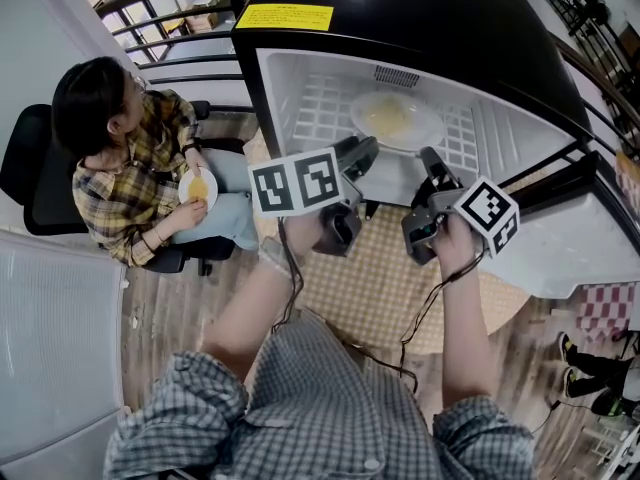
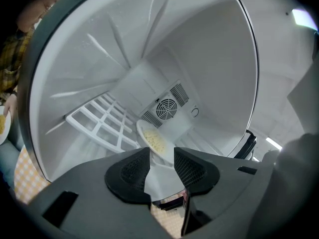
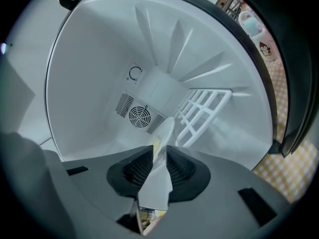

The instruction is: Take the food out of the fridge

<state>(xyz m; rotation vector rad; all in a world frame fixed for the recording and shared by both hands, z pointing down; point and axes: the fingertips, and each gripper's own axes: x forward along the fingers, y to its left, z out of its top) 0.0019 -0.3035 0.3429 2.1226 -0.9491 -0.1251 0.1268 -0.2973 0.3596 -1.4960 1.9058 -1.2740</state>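
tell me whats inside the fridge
A white plate of pale yellow food sits on the white wire shelf, with a fan vent behind it. What lies under the plate is covered.

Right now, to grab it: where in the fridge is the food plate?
Head view, upper centre: the food plate rests on the white wire shelf.

Head view steeply down; gripper views close, level; all share fridge (image 1: 300,88).
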